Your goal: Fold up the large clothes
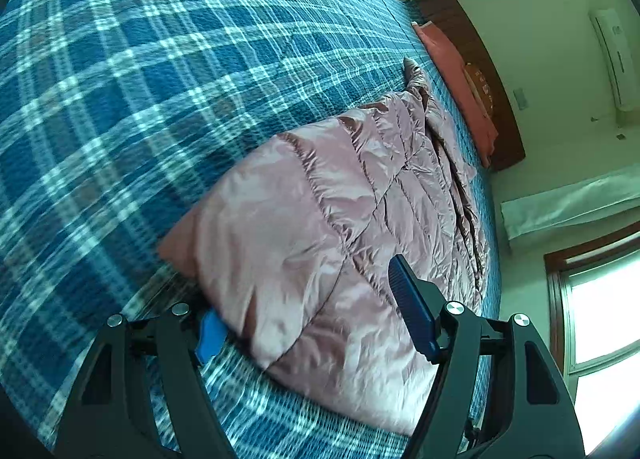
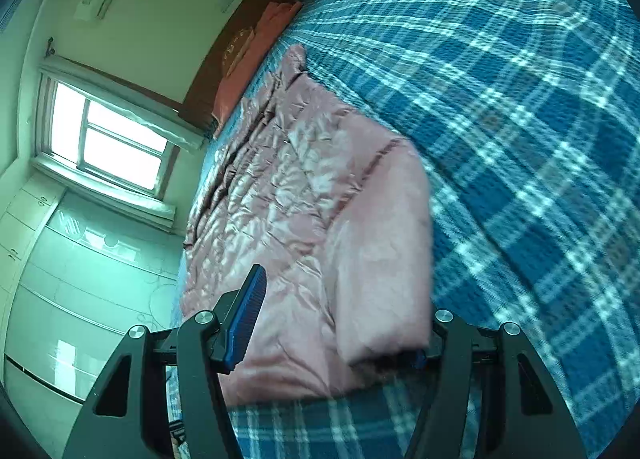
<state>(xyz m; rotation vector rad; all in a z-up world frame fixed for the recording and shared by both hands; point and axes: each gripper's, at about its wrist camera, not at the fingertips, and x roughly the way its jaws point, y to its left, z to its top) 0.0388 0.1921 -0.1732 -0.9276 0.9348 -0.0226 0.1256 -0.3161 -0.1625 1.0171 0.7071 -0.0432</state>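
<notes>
A shiny pink quilted down jacket [image 1: 340, 195] lies on a bed with a blue plaid cover [image 1: 140, 79]. In the left wrist view my left gripper [image 1: 312, 315] is open, its jaws straddling the jacket's near edge; one blue pad [image 1: 412, 311] lies over the fabric, the other [image 1: 210, 333] is partly hidden under it. In the right wrist view the jacket [image 2: 320, 199] shows again on the plaid cover [image 2: 520, 119]. My right gripper [image 2: 332, 323] is open around the jacket's near end; one blue pad [image 2: 246, 319] is above it, the other is hidden behind the fabric.
A salmon-coloured pillow [image 1: 460, 79] lies by the dark wooden headboard [image 1: 484, 71] at the far end of the bed. Bright windows [image 2: 108, 143] and a wall air conditioner [image 1: 616, 55] are beyond. A white wardrobe [image 2: 80, 279] stands beside the bed.
</notes>
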